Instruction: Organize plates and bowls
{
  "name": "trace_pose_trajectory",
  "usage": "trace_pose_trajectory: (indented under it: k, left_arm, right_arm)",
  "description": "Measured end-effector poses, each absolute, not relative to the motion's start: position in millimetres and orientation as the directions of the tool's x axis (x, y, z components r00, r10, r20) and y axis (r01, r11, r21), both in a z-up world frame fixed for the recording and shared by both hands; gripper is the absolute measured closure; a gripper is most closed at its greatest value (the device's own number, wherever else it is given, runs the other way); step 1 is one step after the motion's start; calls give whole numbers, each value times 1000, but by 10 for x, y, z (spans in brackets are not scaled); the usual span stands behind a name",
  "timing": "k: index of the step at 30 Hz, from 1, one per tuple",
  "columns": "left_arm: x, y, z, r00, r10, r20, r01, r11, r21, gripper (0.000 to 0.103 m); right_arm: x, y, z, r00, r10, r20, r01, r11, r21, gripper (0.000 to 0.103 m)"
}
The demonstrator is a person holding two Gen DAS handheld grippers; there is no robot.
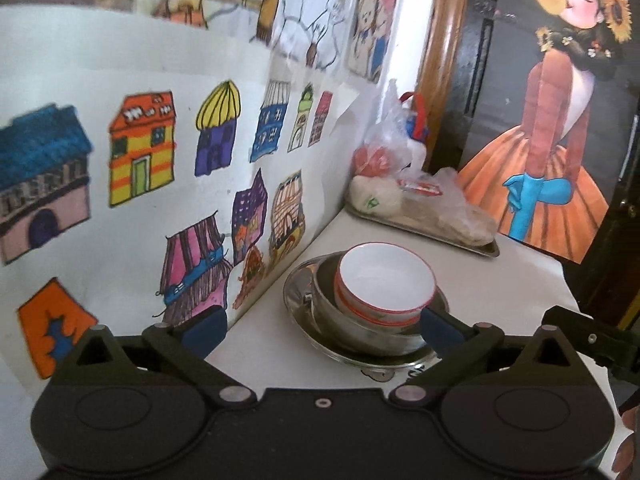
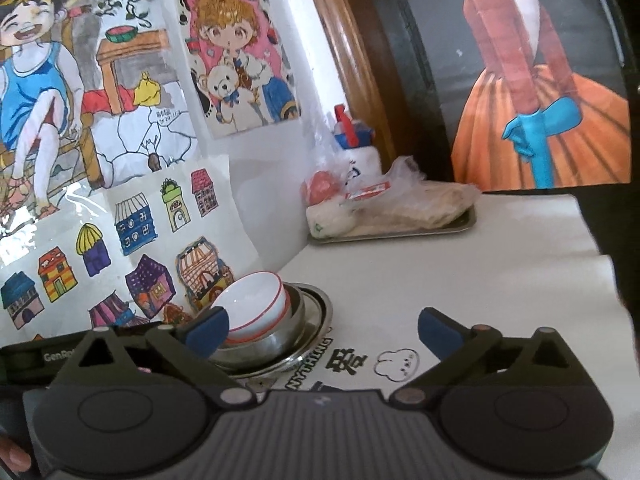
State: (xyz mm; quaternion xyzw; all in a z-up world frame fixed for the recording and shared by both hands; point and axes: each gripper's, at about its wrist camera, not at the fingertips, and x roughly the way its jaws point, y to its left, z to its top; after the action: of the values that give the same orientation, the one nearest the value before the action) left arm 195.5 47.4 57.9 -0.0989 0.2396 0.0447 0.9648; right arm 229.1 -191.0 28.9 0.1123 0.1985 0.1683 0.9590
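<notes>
A white bowl with a red rim [image 1: 386, 284] sits tilted on another like it, inside a steel bowl [image 1: 352, 328] on a steel plate [image 1: 298, 292], by the wall. My left gripper [image 1: 320, 330] is open and empty just in front of the stack, its right pad close to the bowls. The same stack shows in the right wrist view: white bowl [image 2: 256, 304], steel bowl [image 2: 280, 344], steel plate [image 2: 320, 312]. My right gripper [image 2: 322, 332] is open and empty, the stack at its left pad.
A steel tray [image 1: 464, 242] with plastic bags of food stands at the back against the wall; it also shows in the right wrist view [image 2: 460, 226]. A wall with drawings [image 1: 160, 160] runs along the left. The white tablecloth [image 2: 460, 280] extends right.
</notes>
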Motion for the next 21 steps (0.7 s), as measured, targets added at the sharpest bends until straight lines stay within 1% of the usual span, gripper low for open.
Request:
trace_pose_trajectory:
  k: [10, 14, 21]
  left_arm:
    - [1590, 393, 589, 901, 2, -433, -79, 984, -161, 1]
    - [1449, 347, 583, 911, 9, -413, -69, 989, -130, 1]
    - [1194, 312, 531, 927, -2, -376, -44, 993, -114, 1]
  right_arm:
    - [1801, -2009, 279, 903, 300, -308, -221, 939, 265, 0]
    - [1599, -2004, 249, 915, 275, -297, -205, 947, 246, 0]
    - [1268, -2003, 165, 936, 220, -273, -160, 961, 226, 0]
